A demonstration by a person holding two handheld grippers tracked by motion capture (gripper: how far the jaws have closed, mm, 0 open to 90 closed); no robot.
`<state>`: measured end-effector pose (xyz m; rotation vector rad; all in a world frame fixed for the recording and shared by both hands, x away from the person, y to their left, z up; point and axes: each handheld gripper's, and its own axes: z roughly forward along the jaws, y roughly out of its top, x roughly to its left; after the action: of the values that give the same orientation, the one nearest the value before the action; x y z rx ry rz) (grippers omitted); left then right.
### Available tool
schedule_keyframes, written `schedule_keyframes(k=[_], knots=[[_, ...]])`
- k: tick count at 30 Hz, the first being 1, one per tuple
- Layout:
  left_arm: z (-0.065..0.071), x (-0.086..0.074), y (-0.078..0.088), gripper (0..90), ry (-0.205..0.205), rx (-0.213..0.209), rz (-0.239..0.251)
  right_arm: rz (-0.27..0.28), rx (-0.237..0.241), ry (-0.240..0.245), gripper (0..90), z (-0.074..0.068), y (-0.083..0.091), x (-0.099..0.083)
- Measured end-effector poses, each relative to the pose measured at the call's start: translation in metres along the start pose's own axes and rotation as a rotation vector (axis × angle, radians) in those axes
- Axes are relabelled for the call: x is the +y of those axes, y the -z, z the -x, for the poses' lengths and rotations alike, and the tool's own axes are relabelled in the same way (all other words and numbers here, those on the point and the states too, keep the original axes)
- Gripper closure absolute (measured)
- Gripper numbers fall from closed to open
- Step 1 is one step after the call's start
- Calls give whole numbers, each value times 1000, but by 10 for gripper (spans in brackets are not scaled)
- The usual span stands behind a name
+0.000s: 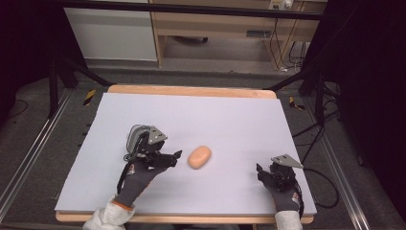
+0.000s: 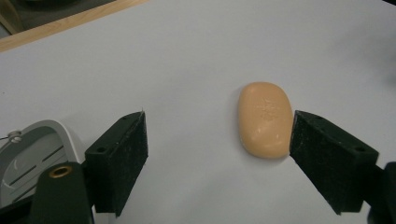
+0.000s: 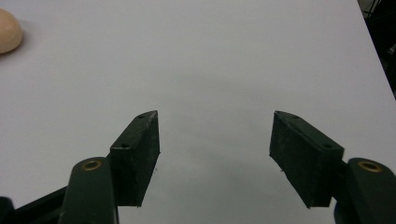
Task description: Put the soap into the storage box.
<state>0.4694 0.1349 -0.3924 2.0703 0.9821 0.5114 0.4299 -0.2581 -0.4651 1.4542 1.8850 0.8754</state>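
I have the left gripper (image 2: 217, 161) spread wide and low over the table (image 1: 230, 120), aimed so the soap (image 2: 264, 119) lies just inside its right-hand jaw; I judge that lines it up for a pinch across the bar's short side. The soap lies flat near the table's middle, gripped by nothing. The right gripper (image 3: 215, 156) waits open and empty at the near right, well apart. A white soap dish (image 2: 35, 156) lies beside my left jaw; I see nothing in its visible part.
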Motion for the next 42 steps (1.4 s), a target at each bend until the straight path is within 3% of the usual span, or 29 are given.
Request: schedule_keyframes(k=[12,29,42], knots=[[12,7,-18,186,-9,-17,-24,-2,-2,5,331,-1,-1,0],[28,13,-44,186,-53,-23,-79,-1,2,6,333,-1,-1,0],[33,14,-60,177,-49,-32,-102,-4,7,6,340,-1,-1,0]])
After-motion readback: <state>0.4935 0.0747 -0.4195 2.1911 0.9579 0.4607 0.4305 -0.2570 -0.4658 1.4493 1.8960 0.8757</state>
